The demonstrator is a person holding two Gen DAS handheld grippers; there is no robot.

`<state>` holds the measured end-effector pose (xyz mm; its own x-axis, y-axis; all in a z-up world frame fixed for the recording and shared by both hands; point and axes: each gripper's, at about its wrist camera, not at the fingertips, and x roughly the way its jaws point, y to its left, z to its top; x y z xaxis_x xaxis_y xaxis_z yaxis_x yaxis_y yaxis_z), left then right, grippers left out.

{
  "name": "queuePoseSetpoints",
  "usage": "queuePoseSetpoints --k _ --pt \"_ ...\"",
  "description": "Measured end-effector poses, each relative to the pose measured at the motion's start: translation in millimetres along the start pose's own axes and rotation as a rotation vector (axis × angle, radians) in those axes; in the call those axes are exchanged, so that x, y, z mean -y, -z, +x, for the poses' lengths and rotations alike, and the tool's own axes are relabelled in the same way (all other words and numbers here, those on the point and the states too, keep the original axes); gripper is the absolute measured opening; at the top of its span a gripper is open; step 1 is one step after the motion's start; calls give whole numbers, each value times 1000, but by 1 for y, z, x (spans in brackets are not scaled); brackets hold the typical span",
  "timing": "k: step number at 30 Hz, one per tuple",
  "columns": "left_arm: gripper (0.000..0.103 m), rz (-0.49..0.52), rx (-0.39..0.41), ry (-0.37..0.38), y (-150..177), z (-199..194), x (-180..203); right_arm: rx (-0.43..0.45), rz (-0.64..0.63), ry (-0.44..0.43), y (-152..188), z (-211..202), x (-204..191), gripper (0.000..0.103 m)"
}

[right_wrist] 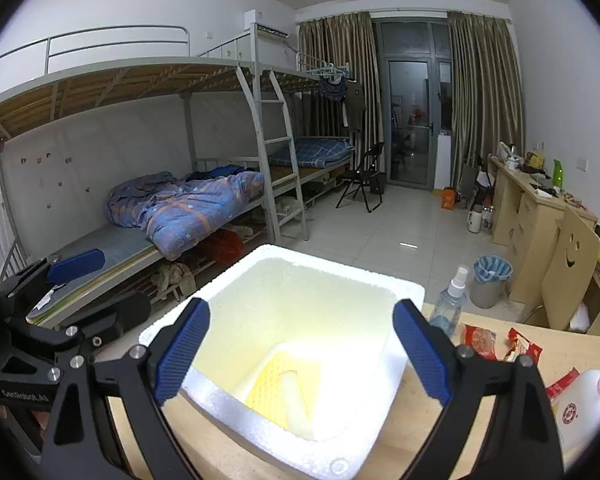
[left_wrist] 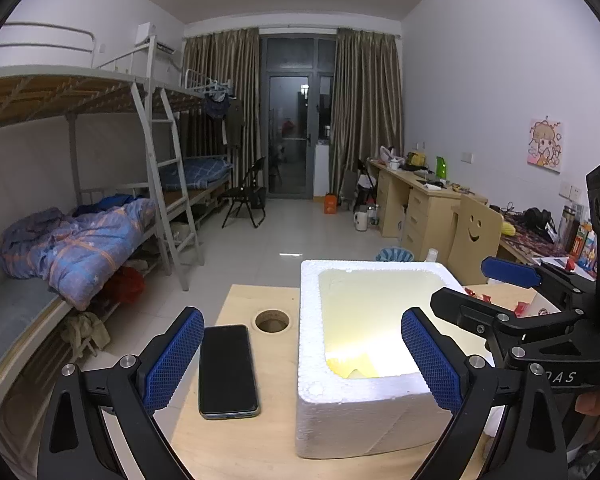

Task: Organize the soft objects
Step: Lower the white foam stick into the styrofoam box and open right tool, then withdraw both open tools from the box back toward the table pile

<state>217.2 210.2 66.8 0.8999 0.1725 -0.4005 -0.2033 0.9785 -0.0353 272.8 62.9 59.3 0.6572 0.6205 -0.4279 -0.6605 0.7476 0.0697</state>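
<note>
- Inside, one yellow mesh-textured soft piece (right_wrist: 278,388) lies on the floor of the one white foam box (right_wrist: 404,364), a pale roll resting on it; glare washes out its detail.
- Two grippers: the right gripper (right_wrist: 300,354) hangs over the box, fingers spread wide, nothing between them; the left gripper (left_wrist: 302,360) stands open too, straddling the box's left wall.
- One dark phone (left_wrist: 227,372) lies just left of the box on the wooden table (left_wrist: 240,300).
- One spray bottle (right_wrist: 450,304), red snack packets (right_wrist: 478,340) and a white jug (right_wrist: 584,408) sit to the right.

phone (left_wrist: 228,372) left of foam box (left_wrist: 312,360), sponge (right_wrist: 280,388) inside box
</note>
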Motion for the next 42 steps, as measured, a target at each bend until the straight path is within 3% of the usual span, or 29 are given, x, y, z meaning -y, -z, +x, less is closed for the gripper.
queuePoseSetpoints --k 19,36,42 --pt "99 23 31 44 -2 -26 29 60 23 95 9 -54 23 103" --pt "99 71 56 178 1 -53 84 131 71 204 37 -128 48 103" --pt "101 45 62 211 5 -63 89 141 86 231 48 -142 58 103"
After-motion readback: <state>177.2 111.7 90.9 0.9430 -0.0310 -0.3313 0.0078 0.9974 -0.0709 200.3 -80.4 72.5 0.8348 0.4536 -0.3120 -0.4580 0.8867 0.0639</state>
